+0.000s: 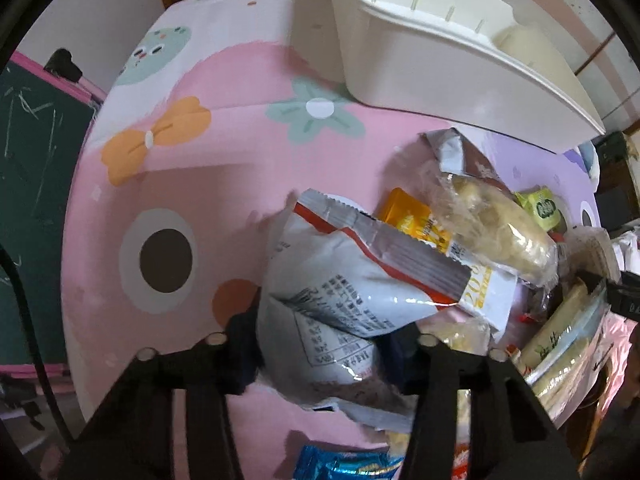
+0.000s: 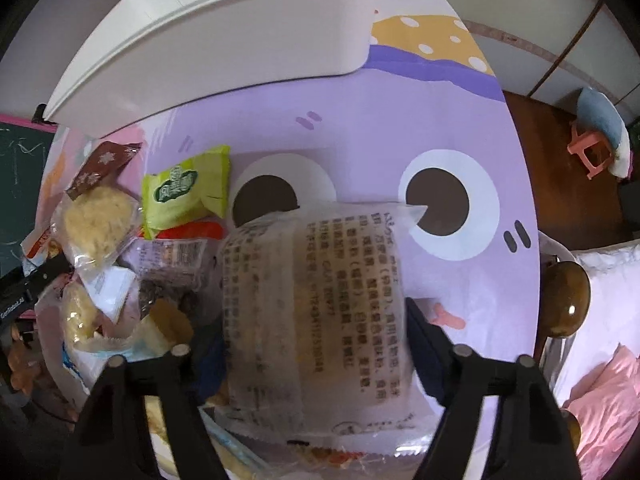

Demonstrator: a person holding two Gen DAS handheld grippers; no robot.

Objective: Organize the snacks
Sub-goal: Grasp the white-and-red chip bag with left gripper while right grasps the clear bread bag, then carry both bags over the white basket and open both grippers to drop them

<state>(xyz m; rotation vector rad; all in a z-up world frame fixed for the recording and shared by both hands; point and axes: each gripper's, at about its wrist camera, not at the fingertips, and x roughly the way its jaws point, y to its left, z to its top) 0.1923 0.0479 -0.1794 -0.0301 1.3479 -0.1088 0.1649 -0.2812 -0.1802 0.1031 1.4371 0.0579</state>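
My left gripper (image 1: 328,344) is shut on a grey and white snack bag with a red stripe (image 1: 344,292), held over the pink tablecloth (image 1: 200,184). My right gripper (image 2: 316,332) is shut on a translucent wrapped pastry packet with printed text (image 2: 316,300), held over the purple part of the cloth (image 2: 360,128). A white plastic bin (image 1: 420,52) stands at the back of the table; it also shows in the right wrist view (image 2: 224,36). A pile of snacks lies between the grippers: a clear-wrapped cake (image 1: 496,228), an orange packet (image 1: 412,216), a green packet (image 2: 188,192) and a brown packet (image 2: 104,168).
A blue packet (image 1: 344,466) lies at the near table edge. A green chalkboard (image 1: 28,184) stands to the left. A pink stool (image 2: 592,148) and wooden floor lie right of the table, with a bed and pink bedding (image 2: 600,400) at the lower right.
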